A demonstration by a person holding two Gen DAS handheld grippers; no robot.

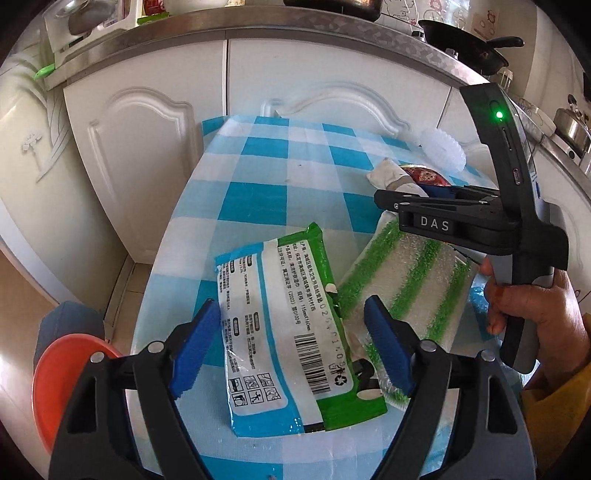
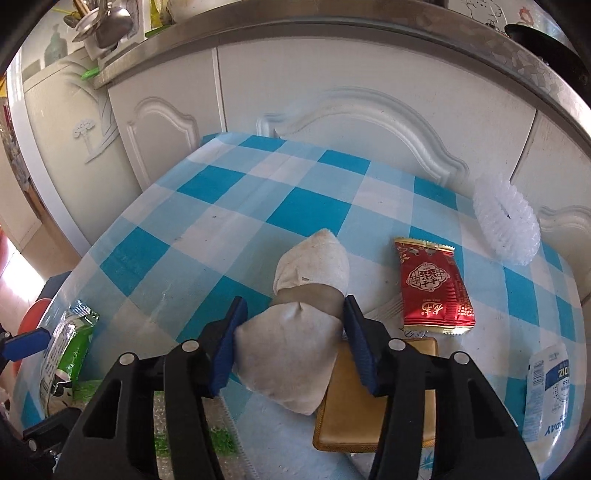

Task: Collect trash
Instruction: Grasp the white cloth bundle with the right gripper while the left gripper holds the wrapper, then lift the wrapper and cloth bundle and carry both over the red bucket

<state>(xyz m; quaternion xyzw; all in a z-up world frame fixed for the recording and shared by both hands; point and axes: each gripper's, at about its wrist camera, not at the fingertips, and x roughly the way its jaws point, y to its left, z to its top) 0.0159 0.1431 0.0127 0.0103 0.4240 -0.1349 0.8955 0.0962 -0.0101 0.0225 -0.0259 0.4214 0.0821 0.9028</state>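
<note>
Floor, far left: an orange basin [image 1: 70, 384] sits low beside the table, partly hidden behind the left gripper's arm.
Cabinets: white panelled doors [image 1: 147, 155] run behind the table under a grey speckled countertop [image 1: 258, 22]; a black pan [image 1: 469, 44] rests on it at the right.
Table: covered by a blue-and-white checked cloth [image 2: 236, 229], glossy and flat.
Left gripper [image 1: 291, 350]: jaws spread, a green-and-white wrapper [image 1: 284, 314] lying flat on the cloth between the blue pads, neither pad pressing on it.
Mat: a clear bubbly sheet with green stripes [image 1: 413, 273] lies just right of the wrapper, partly under it.
Right gripper [image 2: 291, 343]: both pads press the sides of a white cloth pouch [image 2: 295, 339] that rests on the table, over a tan flat pad [image 2: 373, 413].
Right side: a red snack packet [image 2: 432, 291], a white plastic brush [image 2: 506, 229], and a blue-and-white sachet [image 2: 550, 391] near the edge.
</note>
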